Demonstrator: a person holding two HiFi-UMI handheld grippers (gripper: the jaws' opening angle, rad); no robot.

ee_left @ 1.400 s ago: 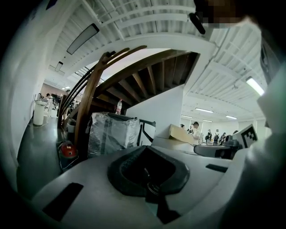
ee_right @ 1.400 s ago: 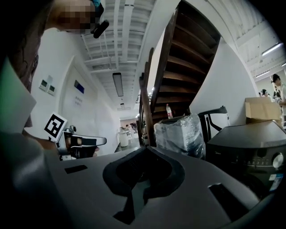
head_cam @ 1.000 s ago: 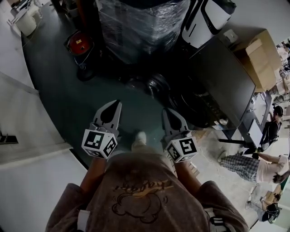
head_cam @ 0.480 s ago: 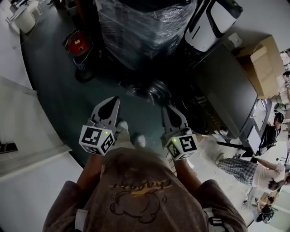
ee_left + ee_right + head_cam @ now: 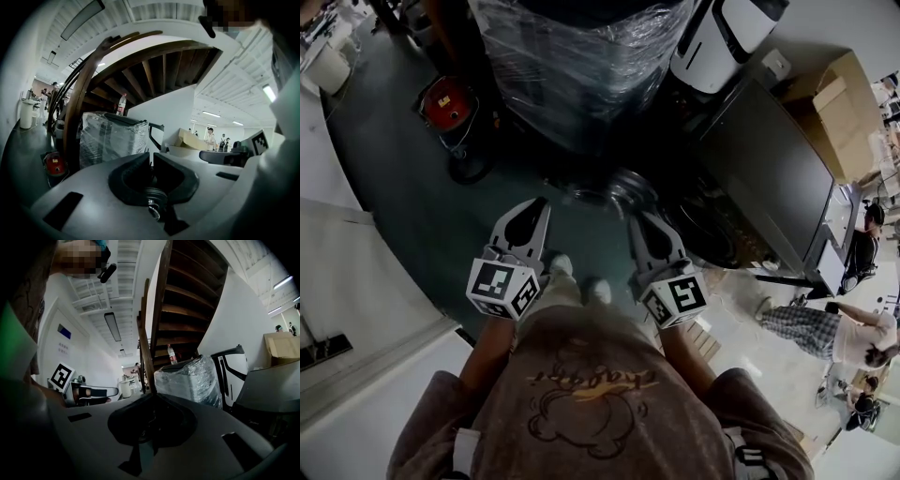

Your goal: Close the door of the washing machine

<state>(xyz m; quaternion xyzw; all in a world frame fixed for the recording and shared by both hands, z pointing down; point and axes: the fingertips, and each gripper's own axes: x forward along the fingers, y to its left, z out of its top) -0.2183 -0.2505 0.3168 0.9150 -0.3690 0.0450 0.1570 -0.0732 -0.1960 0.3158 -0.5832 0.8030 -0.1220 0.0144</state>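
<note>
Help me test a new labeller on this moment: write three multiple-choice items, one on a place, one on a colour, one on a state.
1. In the head view, where does the red canister stand relative to the plastic-wrapped load?
A) right of it
B) left of it
C) on top of it

2. What colour is the cardboard box at the upper right?
A) blue
B) white
C) brown

3. How are the left claw and the right claw?
A) both shut and empty
B) both wide open
C) each gripping a cloth

Answers:
1. B: the canister shows at the load's left.
2. C: the box is plain brown card.
3. A: each gripper view shows its jaws together with nothing between them.
</note>
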